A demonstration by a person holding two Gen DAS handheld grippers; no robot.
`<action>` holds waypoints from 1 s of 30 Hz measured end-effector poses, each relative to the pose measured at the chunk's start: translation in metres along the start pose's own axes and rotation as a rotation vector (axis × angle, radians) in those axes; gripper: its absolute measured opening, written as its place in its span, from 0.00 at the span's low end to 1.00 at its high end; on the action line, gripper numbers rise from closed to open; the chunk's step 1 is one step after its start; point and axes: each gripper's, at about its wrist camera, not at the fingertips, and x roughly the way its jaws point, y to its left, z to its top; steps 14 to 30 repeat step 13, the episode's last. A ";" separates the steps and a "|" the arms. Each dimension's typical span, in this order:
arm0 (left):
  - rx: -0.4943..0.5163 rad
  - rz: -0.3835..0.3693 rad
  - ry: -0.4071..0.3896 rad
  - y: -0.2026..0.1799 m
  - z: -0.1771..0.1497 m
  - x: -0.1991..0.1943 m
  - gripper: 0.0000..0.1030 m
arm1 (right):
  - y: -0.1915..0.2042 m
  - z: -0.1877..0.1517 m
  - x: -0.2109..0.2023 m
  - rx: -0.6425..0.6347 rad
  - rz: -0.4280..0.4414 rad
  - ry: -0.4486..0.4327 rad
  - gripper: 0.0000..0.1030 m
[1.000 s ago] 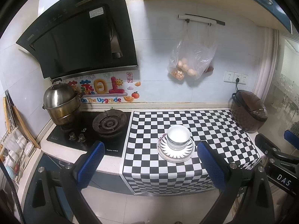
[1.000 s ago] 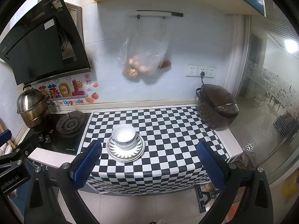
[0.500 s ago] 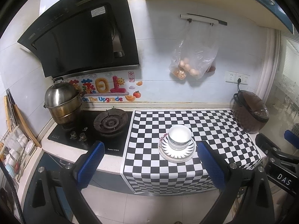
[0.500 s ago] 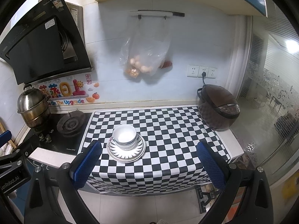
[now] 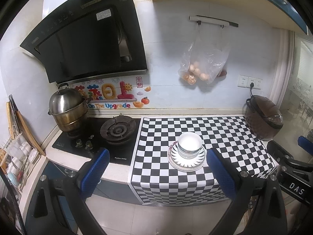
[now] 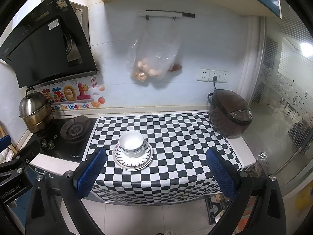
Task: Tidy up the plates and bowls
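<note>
Apparently finished: bowls (image 5: 189, 144) sat nested on plates (image 5: 186, 161), twelve o'clock of left gripper (image 5: 156, 168) and right gripper (image 6: 154, 166), both wide, empty. Needed nothing further.

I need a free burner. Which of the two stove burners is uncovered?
The right-hand round black gas burner, bare beside the checkered mat; the left carries the steel steamer pot.
</note>
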 end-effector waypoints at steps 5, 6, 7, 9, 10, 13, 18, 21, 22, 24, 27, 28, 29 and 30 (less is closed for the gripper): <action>0.003 -0.002 0.005 -0.002 -0.001 -0.001 0.99 | -0.001 0.000 -0.001 0.002 0.001 0.000 1.00; 0.004 -0.001 0.005 -0.002 -0.001 -0.001 0.99 | -0.001 0.000 -0.001 0.001 0.000 0.000 1.00; 0.006 -0.001 0.006 -0.002 -0.001 -0.001 0.99 | -0.001 0.000 -0.001 0.000 0.002 0.000 1.00; 0.007 -0.002 0.008 -0.002 0.000 -0.001 0.99 | -0.001 0.000 -0.001 0.001 0.002 0.001 1.00; 0.009 -0.001 0.008 -0.003 0.000 0.000 0.99 | -0.002 -0.001 -0.001 0.001 0.001 0.001 1.00; 0.007 -0.003 0.007 -0.003 0.000 0.000 0.99 | -0.002 -0.001 -0.001 0.002 0.001 0.001 1.00; 0.007 -0.003 0.007 -0.003 0.000 0.000 0.99 | -0.002 -0.001 -0.001 0.002 0.001 0.001 1.00; 0.007 -0.003 0.007 -0.003 0.000 0.000 0.99 | -0.002 -0.001 -0.001 0.002 0.001 0.001 1.00; 0.007 -0.003 0.007 -0.003 0.000 0.000 0.99 | -0.002 -0.001 -0.001 0.002 0.001 0.001 1.00; 0.007 -0.003 0.007 -0.003 0.000 0.000 0.99 | -0.002 -0.001 -0.001 0.002 0.001 0.001 1.00; 0.007 -0.003 0.007 -0.003 0.000 0.000 0.99 | -0.002 -0.001 -0.001 0.002 0.001 0.001 1.00; 0.007 -0.003 0.007 -0.003 0.000 0.000 0.99 | -0.002 -0.001 -0.001 0.002 0.001 0.001 1.00; 0.007 -0.003 0.007 -0.003 0.000 0.000 0.99 | -0.002 -0.001 -0.001 0.002 0.001 0.001 1.00; 0.007 -0.003 0.007 -0.003 0.000 0.000 0.99 | -0.002 -0.001 -0.001 0.002 0.001 0.001 1.00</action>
